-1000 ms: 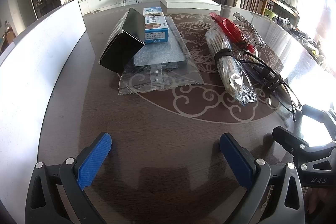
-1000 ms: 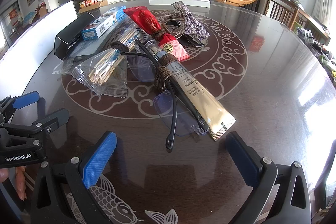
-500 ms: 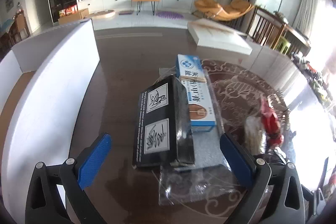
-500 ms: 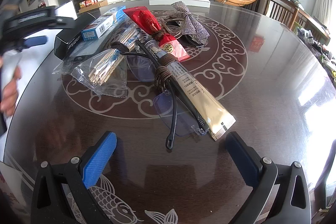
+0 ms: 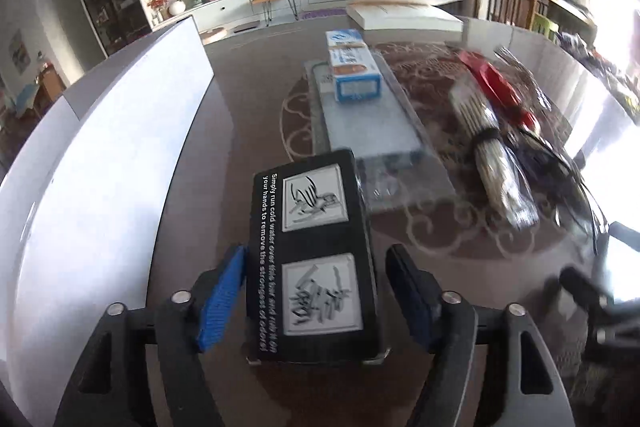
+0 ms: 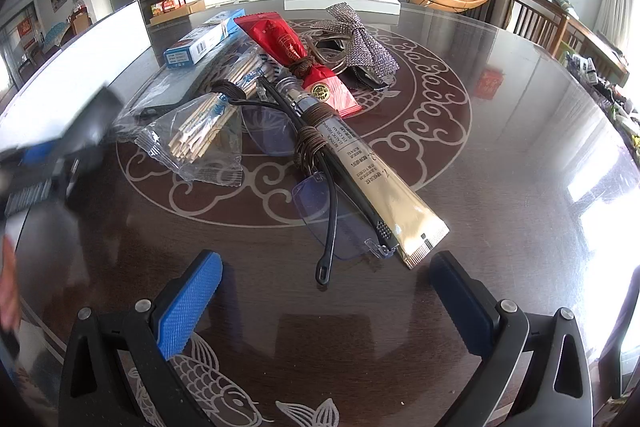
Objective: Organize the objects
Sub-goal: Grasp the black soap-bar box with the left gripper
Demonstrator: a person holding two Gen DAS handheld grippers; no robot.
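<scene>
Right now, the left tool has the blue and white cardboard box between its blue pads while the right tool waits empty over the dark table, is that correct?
Not quite: in the left wrist view the left tool, jaws closing, has the black cardboard box with white printing between its pads. The blue and white cardboard box lies farther away. The right tool is indeed empty over the dark table.

Rectangular black cardboard box (image 5: 312, 259): white text, two grey picture panels. Round dark-brown glossy counter (image 6: 500, 155): pale scroll medallion, fish motifs. Fingers (image 6: 188, 307): blue, knurled. Cream tube (image 6: 384, 195): gold.

Daylit, window glare; perhaps motion-blurred.
</scene>
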